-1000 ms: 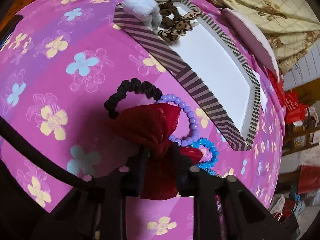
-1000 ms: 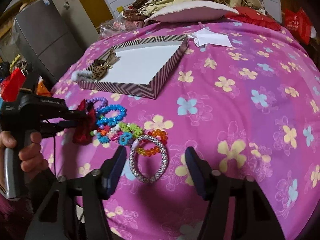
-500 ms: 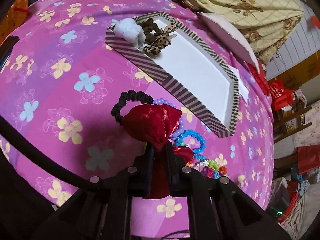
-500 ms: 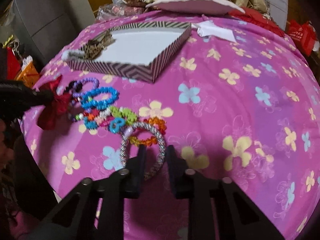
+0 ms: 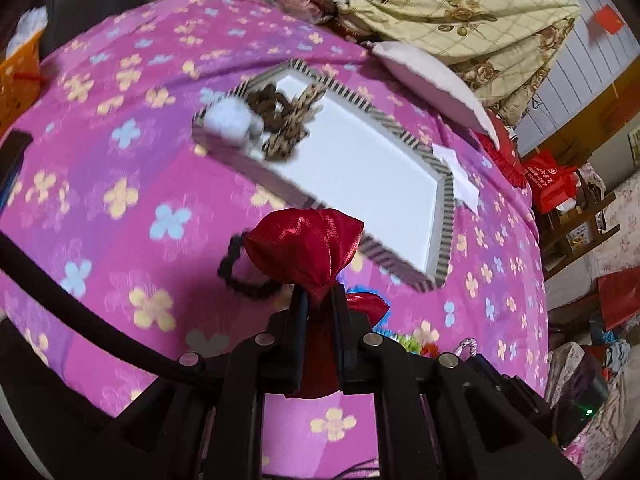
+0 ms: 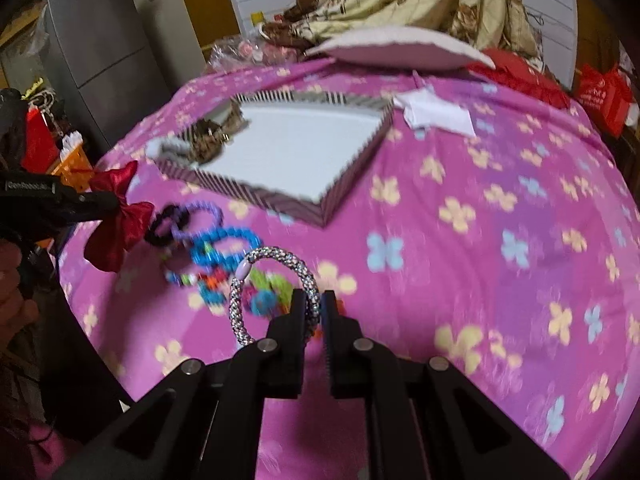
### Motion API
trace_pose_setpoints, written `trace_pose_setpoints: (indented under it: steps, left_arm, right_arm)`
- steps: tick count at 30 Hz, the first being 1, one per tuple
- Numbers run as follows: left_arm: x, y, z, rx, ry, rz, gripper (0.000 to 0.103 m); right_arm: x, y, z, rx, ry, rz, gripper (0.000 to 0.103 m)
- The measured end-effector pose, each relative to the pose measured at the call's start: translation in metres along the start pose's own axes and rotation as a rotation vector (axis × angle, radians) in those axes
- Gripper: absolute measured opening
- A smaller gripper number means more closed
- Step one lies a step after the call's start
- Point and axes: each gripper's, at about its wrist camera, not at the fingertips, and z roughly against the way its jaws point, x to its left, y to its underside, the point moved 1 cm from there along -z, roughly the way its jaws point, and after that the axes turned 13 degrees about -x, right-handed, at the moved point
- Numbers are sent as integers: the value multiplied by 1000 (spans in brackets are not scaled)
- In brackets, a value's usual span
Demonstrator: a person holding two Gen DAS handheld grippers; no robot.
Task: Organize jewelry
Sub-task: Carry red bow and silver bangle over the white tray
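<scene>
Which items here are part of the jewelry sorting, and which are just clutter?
Job: red bow, silver bracelet, bead bracelets, black scrunchie, striped tray.
Clutter: pillow, white paper, blanket, red bag.

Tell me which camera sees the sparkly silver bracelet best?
The right wrist view: the sparkly silver bracelet shows as nearly a whole loop, pinched in the right gripper above the bedspread. The left wrist view shows only a small silvery bit beside the left gripper's frame.

Each camera sits just behind its tool, looking steeply down along its fingers, close over the bed [image 5: 120, 168]; both share the striped box [image 5: 444, 216] ahead.
</scene>
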Motion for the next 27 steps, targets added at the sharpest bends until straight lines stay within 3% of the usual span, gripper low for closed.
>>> trace_pose_setpoints:
  steps: [15, 27]
  left_arm:
    - [-25, -69, -50, -61, -57, -94, 33]
    - [-16, -82, -116, 10, -78, -117, 33]
  right_arm:
    - [22, -81, -72, -21, -33, 13, 8]
    - [23, -114, -160, 73, -7, -2, 8]
